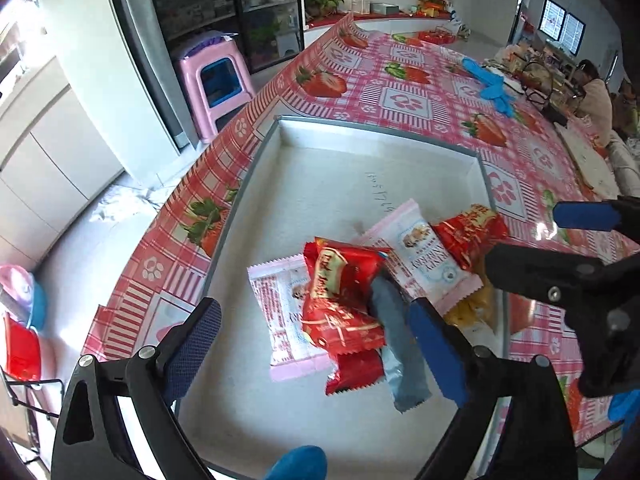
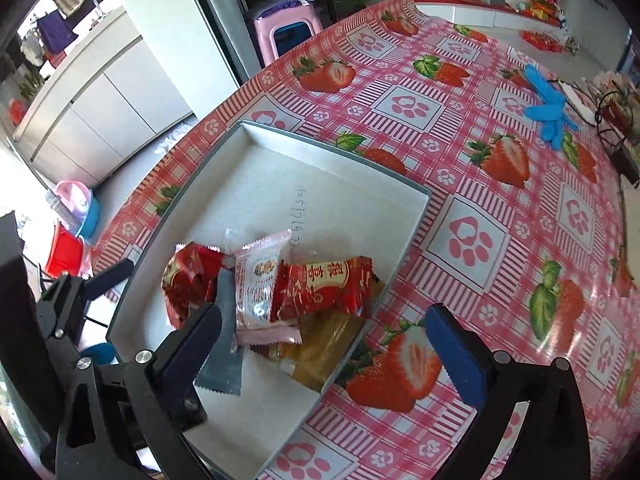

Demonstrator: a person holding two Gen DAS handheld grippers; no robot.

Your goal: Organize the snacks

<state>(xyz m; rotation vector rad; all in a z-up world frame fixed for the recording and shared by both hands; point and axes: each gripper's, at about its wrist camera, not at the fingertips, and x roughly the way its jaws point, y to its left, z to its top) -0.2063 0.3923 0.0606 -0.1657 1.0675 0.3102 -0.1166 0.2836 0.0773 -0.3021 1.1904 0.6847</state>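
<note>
Both grippers, left (image 1: 316, 344) and right (image 2: 324, 348), hang wide open over the white tray (image 2: 256, 160), gripping nothing. Snack packets (image 2: 320, 288) are piled in the tray's near corner.

The left gripper (image 1: 316, 340) showed a black plastic frame with triangular cut-outs in its arms, and silver round-headed screws sat at the joints. Its fingers (image 1: 192, 344) wore dark blue pads with a fine cross-hatched grip texture. The right gripper (image 2: 324, 344) was built the same: black arms, silver screws, blue pads on the fingers (image 2: 456, 352). Low in the left wrist view, a bright blue glove (image 1: 296, 462) covered the person's hand.
</note>
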